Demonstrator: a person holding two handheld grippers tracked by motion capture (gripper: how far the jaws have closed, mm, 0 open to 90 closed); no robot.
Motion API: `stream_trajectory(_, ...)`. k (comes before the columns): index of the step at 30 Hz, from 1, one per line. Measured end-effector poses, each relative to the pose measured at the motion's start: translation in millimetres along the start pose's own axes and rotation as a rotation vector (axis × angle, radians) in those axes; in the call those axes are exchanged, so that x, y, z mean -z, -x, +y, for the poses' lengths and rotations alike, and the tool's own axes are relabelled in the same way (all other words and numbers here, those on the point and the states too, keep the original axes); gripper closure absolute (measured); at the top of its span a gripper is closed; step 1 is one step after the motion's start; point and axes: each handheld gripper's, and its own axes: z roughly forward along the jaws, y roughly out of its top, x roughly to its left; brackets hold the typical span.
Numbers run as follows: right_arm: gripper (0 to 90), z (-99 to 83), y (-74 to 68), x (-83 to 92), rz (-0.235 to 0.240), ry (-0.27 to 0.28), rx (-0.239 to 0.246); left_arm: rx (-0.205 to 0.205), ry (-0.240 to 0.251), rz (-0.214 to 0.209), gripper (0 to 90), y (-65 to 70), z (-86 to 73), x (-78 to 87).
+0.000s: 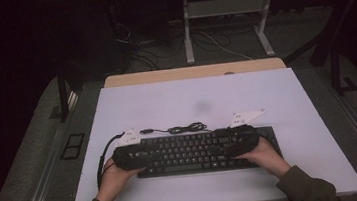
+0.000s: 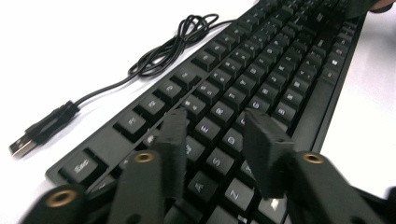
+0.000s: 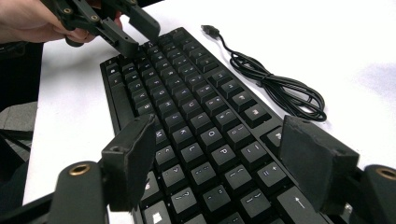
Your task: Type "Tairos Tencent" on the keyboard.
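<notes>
1. The left black two-jaw gripper (image 1: 131,155) lies low and level, pointing toward the right one; its jaws stand partly apart with nothing clamped between the pads.
2. The right black two-jaw gripper (image 1: 238,142) mirrors it, pointing left, jaws spread wide.
3. Both green-sleeved forearms enter from below, and each hand (image 1: 116,180) grips its gripper from behind.
</notes>
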Motion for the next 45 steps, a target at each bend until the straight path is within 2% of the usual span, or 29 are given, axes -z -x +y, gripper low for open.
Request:
stream_trajectory(3,26.2,-0.1,-1.0,-0.2,-0.002,-0.002,0.004,0.005,-0.007,-0.006,69.2,-1.4,-1.9,1.2)
stream_trajectory(7,25.9,0.3,-1.8,-0.4,0.0,0.002,0.007,0.005,-0.027,-0.012,81.8,-2.7,-3.5,0.6)
stream_trajectory(9,25.7,0.3,-1.9,-0.4,0.0,0.003,0.006,0.004,-0.052,-0.007,83.9,-3.6,-4.6,0.6)
stream_trajectory(12,25.4,0.3,-2.3,-0.3,0.001,0.007,0.008,-0.002,-0.064,-0.013,89.1,-5.4,-5.3,1.4)
stream_trajectory(22,24.8,-0.6,-1.9,-0.6,-0.001,0.003,0.003,0.0,-0.091,-0.015,89.2,-7.7,-7.4,-0.3)
stream_trajectory(33,24.6,-0.8,-2.1,-1.6,-0.001,0.004,0.004,0.008,-0.09,-0.023,89.3,-8.4,-8.1,-1.1)
stream_trajectory(39,24.5,-1.0,-1.9,-1.3,-0.002,0.003,0.001,0.006,-0.106,-0.027,89.4,-7.8,-8.3,-3.2)
stream_trajectory(45,24.4,-0.7,-1.6,-1.1,-0.001,0.004,0.0,0.011,-0.089,-0.032,89.3,-7.9,-6.7,-0.6)
